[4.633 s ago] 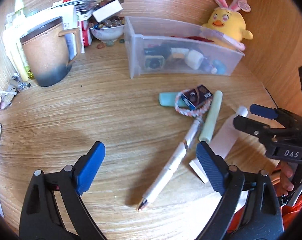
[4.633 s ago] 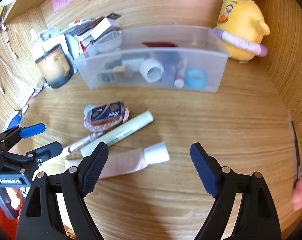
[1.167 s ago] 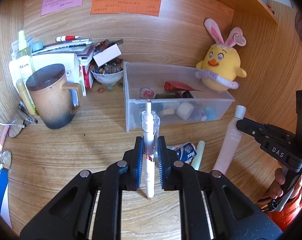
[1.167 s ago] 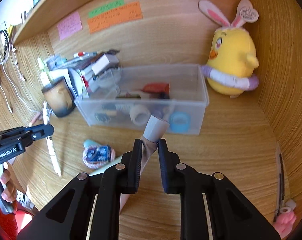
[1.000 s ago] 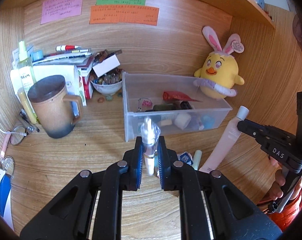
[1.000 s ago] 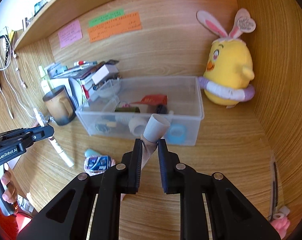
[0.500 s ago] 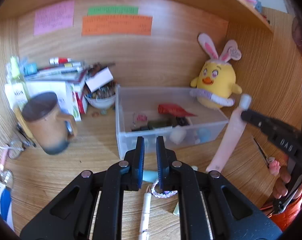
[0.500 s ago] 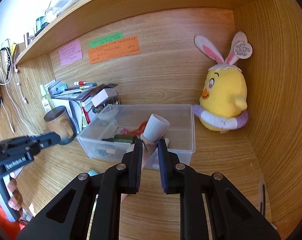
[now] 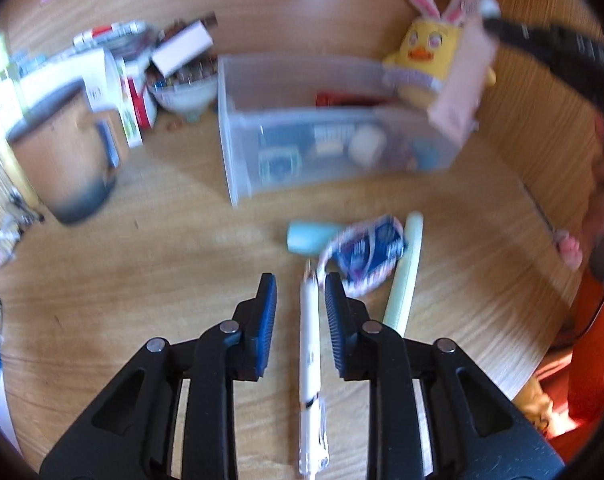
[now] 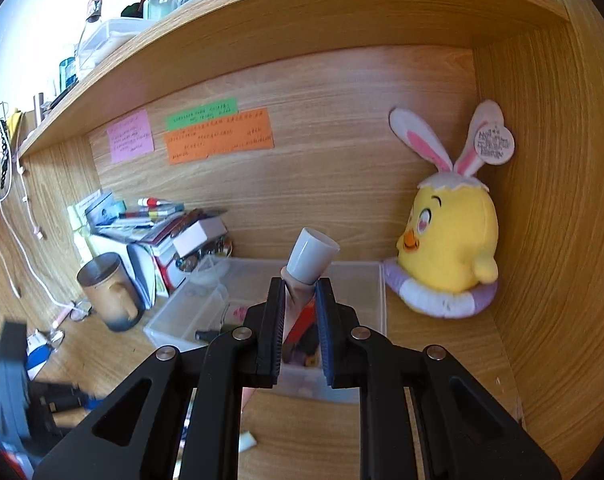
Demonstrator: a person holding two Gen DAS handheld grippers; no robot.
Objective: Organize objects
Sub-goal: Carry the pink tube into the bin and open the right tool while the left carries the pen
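A white pen (image 9: 310, 344) lies flat on the wooden desk between the blue pads of my left gripper (image 9: 299, 284). Its jaws are opening and the pads do not press on the pen. Just beyond lie a teal piece (image 9: 308, 236), a blue pack ringed by a bead bracelet (image 9: 368, 252) and a pale green stick (image 9: 404, 276). My right gripper (image 10: 299, 292) is shut on a pink tube with a white cap (image 10: 312, 260), held up over the clear plastic bin (image 10: 378, 292). From the left wrist view the tube (image 9: 460, 92) hangs above the bin's right end (image 9: 225, 128).
A brown mug (image 9: 61, 152) stands at the left. A bowl of beads (image 9: 185, 92), boxes and markers crowd the back left. A yellow plush chick (image 10: 450, 256) sits at the bin's right, against the wooden side wall. A shelf runs overhead.
The left gripper let the pen drop onto the desk, then sank over it with its jaws parting. The right gripper rose with the tube, up over the bin.
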